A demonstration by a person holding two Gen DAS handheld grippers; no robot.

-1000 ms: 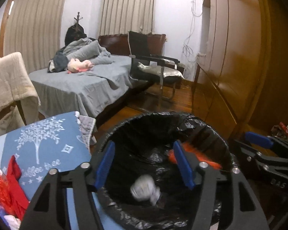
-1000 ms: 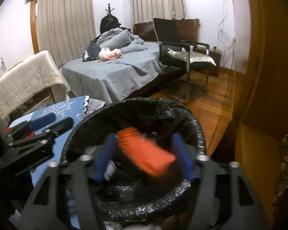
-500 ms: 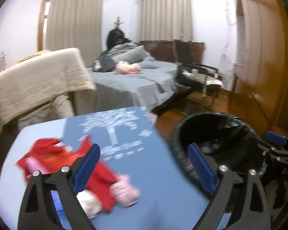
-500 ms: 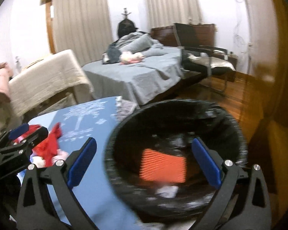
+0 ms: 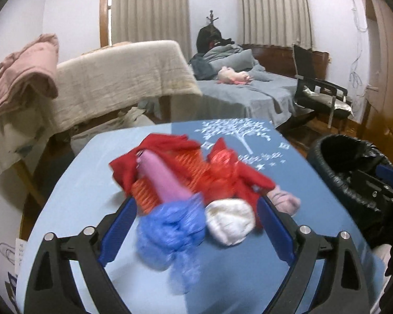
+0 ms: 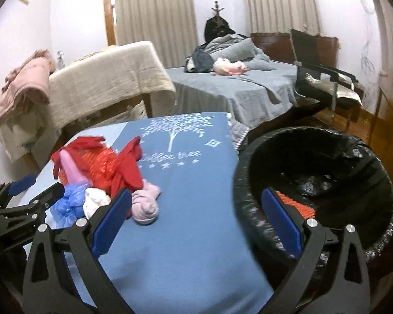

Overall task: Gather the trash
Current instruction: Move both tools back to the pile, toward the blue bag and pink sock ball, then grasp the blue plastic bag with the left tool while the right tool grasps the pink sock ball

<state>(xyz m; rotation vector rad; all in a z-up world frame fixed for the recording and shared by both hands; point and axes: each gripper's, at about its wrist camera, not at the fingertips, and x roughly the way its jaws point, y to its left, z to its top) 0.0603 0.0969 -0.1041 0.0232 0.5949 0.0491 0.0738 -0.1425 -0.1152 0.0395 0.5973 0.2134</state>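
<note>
**Both grippers empty, jaws wide, over the table**

Left gripper (image 5: pixel 196 225): jaws spread wide, nothing gripped. They opened further earlier in the last second and are steady now. Blue bag (image 5: pixel 170 233) and white wad (image 5: pixel 229 222) lie on the cloth between the fingers, pads not pressing either

Right gripper (image 6: pixel 196 217): jaws also near full spread, widened the same way, nothing held. Left finger sits over the cloth by the pink wad (image 6: pixel 145 204), right finger over the bin rim

Trash pile is on the blue cloth (image 6: pixel 186 235) covering the table: blue bag, white wad, pink wad, red bag (image 5: pixel 222 172), red rag (image 5: pixel 154 151), pink tube (image 5: pixel 162 178) lying across an orange ribbed piece (image 5: pixel 186 164). All bunched together, touching or overlapping; blurred, so exact edges unclear

Bin (image 6: pixel 380 209) with black liner stands just beside the table's right edge. An orange piece (image 6: pixel 296 204) is already inside it

Behind: bed (image 6: pixel 235 89) with grey sheet, beige-covered furniture (image 5: pixel 123 78), black chair (image 5: pixel 319 91), curtains (image 5: pixel 149 13)
</note>
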